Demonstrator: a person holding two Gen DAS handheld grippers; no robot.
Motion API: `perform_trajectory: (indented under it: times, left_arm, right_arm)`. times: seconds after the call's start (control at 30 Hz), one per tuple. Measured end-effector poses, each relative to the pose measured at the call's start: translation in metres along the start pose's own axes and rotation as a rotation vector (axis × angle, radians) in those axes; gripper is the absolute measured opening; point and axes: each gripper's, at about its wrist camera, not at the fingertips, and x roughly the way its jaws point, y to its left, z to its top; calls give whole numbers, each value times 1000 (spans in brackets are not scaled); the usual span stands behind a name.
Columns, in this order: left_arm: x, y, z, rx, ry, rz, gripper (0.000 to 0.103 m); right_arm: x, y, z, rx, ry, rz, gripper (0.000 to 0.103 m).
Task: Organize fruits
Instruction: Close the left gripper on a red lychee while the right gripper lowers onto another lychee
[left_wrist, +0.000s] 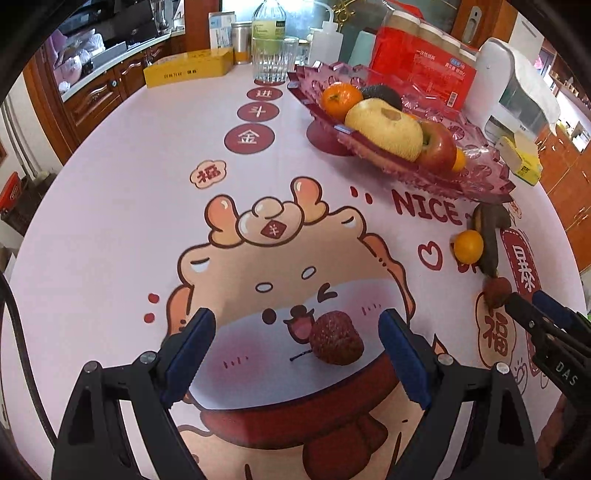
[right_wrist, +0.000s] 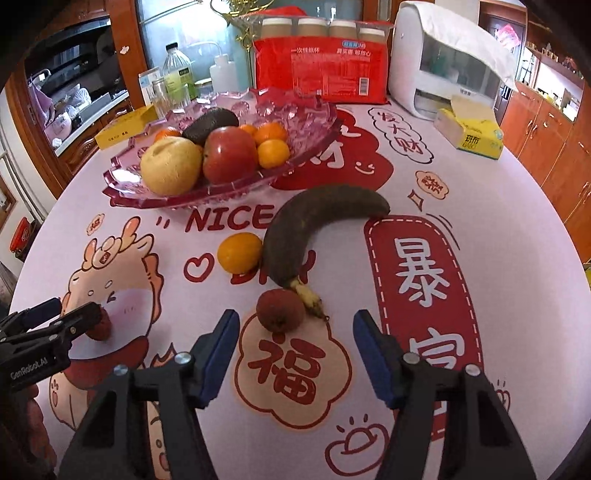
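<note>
You are looking at a worktop (right_wrist: 498, 221) wearing a pink cartoon-printed cloth. Sitting directly on it are a pink glass fruit dish (right_wrist: 295, 147), a blackened banana (right_wrist: 295, 229) with a small orange (right_wrist: 239, 253) just beside it, two lychees (right_wrist: 280, 309) (left_wrist: 336, 341), a yellow tissue box (right_wrist: 469, 129), a red cup pack (right_wrist: 321, 66) and a yellow carton (left_wrist: 188, 68).

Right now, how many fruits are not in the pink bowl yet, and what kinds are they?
Lychees: 2, one by the left tool and one by the banana's stem
Oranges: 1
Bananas: 1, gone dark
Total: 4 fruits on the tablecloth, outside the pink bowl
</note>
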Motion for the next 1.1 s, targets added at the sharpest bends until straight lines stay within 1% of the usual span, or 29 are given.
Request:
perform_trajectory:
  times: [0.13, 0.23, 0.3, 0.37, 0.4, 0.53, 0.6, 0.63, 0.73, 0.77, 0.8, 0.87, 1.0, 1.1]
  left_arm:
    - [3, 2, -2, -21, 0, -2, 88]
    - [6, 3, -4, -41, 6, -8, 83]
    - [7, 4, -5, -50, 15, -18, 78]
    - [9, 3, -6, -49, 20, -16, 74]
    - [9, 2, -6, -42, 16, -14, 72]
    - [9, -2, -9, -31, 17, -9, 70]
    - [8, -4, -10, -22, 16, -3, 65]
    - [7, -6, -11, -13, 16, 3, 64]
    - [7, -10, -12, 7, 20, 7, 56]
    - [7, -12, -12, 19, 21, 19, 50]
    - [8, -15, -12, 36, 22, 36, 41]
    - [8, -19, -13, 64, 21, 67, 37]
    - [5, -20, -13, 70, 28, 65, 28]
    - [4, -20, -15, 70, 36, 56, 25]
  right_arm:
    - [10, 2, 0, -11, 17, 5, 57]
    - [18, 7, 0, -28, 35, -2, 52]
    - [23, 8, -1, -32, 48, 1, 45]
    - [28, 7, -2, -34, 62, 2, 39]
    - [29, 7, -3, -32, 66, 6, 38]
    - [29, 6, -4, -35, 57, 11, 36]
    - [29, 6, -5, -39, 53, 18, 30]
    - [28, 6, -6, -43, 53, 25, 29]
    - [29, 6, -5, -45, 53, 25, 29]
    - [29, 6, -5, -44, 54, 28, 28]
    - [29, 6, -5, -45, 54, 27, 28]
    - [28, 7, -6, -45, 58, 31, 28]
    - [25, 7, -8, -51, 62, 35, 27]
    - [22, 6, -8, -51, 57, 34, 27]
